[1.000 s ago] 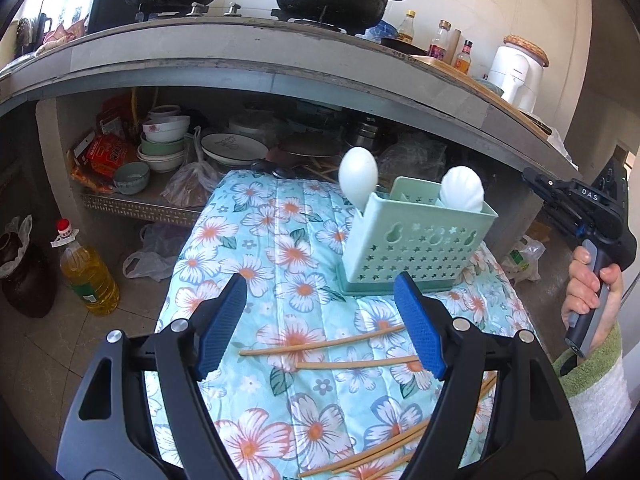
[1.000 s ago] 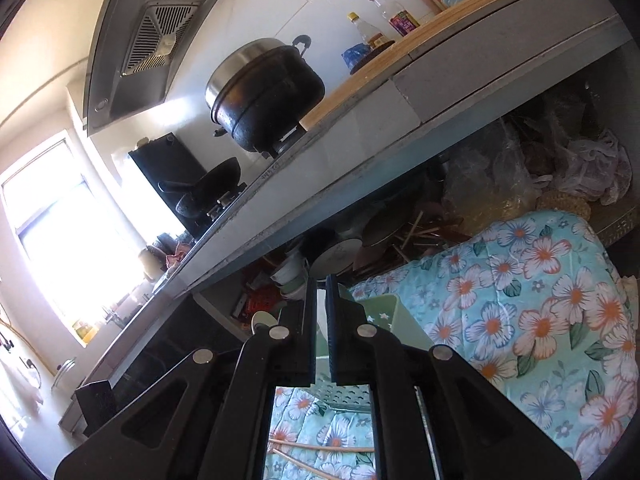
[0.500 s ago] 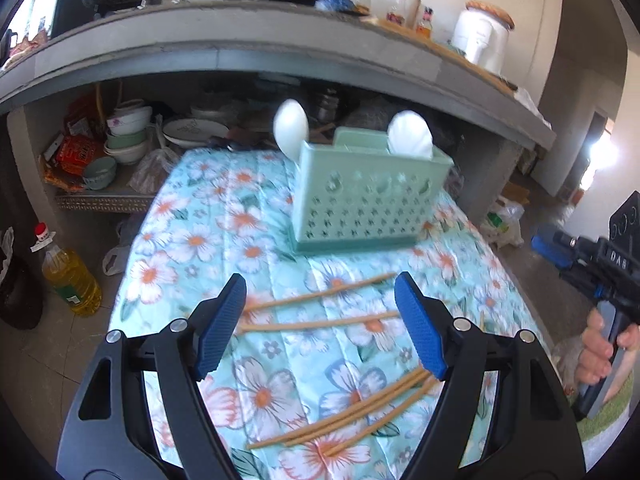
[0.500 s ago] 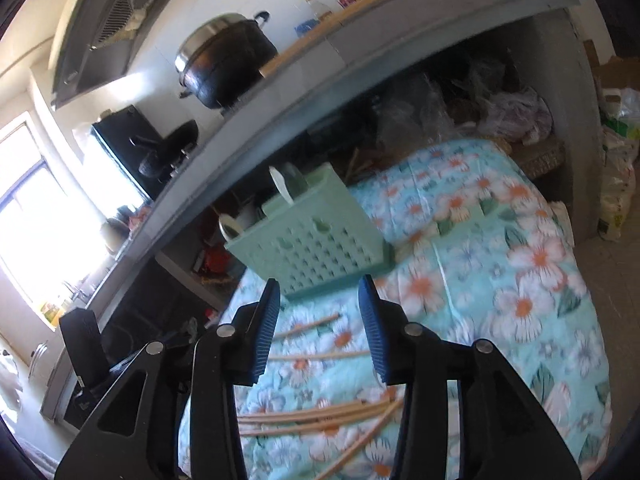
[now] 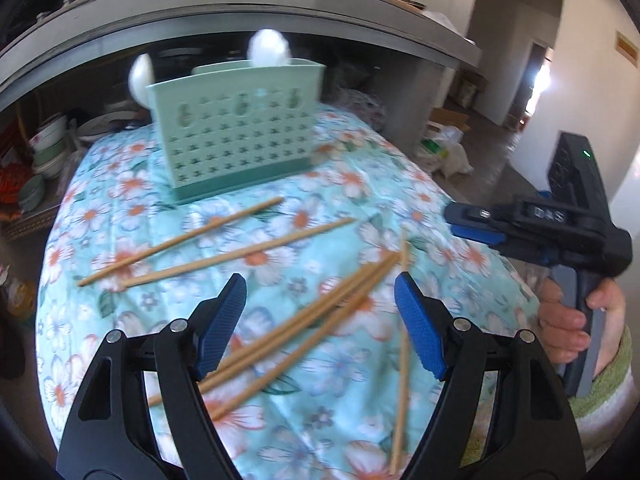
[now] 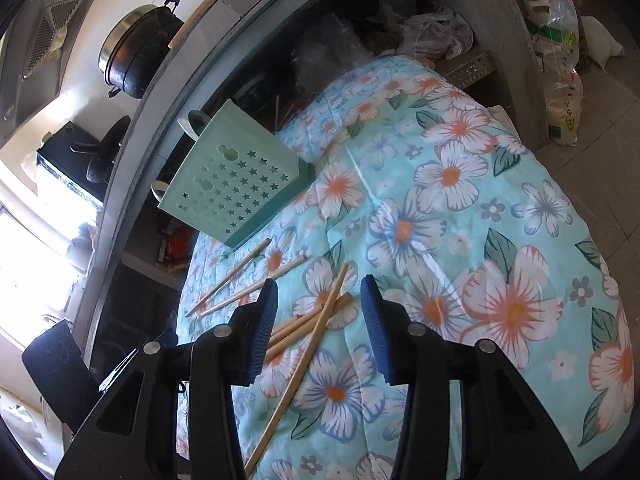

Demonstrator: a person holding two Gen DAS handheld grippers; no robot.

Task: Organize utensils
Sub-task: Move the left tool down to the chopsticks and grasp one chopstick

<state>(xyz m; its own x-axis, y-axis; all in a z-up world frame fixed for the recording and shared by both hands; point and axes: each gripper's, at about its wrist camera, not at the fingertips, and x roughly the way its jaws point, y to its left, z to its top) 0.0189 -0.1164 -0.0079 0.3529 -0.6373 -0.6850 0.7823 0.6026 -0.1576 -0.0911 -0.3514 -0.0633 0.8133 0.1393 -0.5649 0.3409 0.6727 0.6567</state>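
Floral cloth (image 5: pixel 120 208), blue-green with orange and white blossoms, draped over a low table: our working surface, listed near to far. Item: left gripper (image 5: pixel 320 324), jaws wide apart as before, nothing held, now lower over the crossed bundle of chopsticks (image 5: pixel 320 316) directly beneath and ahead of its tips. Item: right gripper (image 6: pixel 318 320), jaws just opened from nearly shut to about half, pads clear of the same bundle (image 6: pixel 316 320) lying between them; we judge a pickup is being set up. Item: two loose chopsticks (image 5: pixel 224 240), further ahead. Item: green utensil caddy (image 5: pixel 236 136), beyond those, upright, two white spoons (image 5: pixel 268 46) standing in it. Background: concrete counter (image 5: pixel 280 4), crockery shelf beneath, black pot (image 6: pixel 136 52) above.
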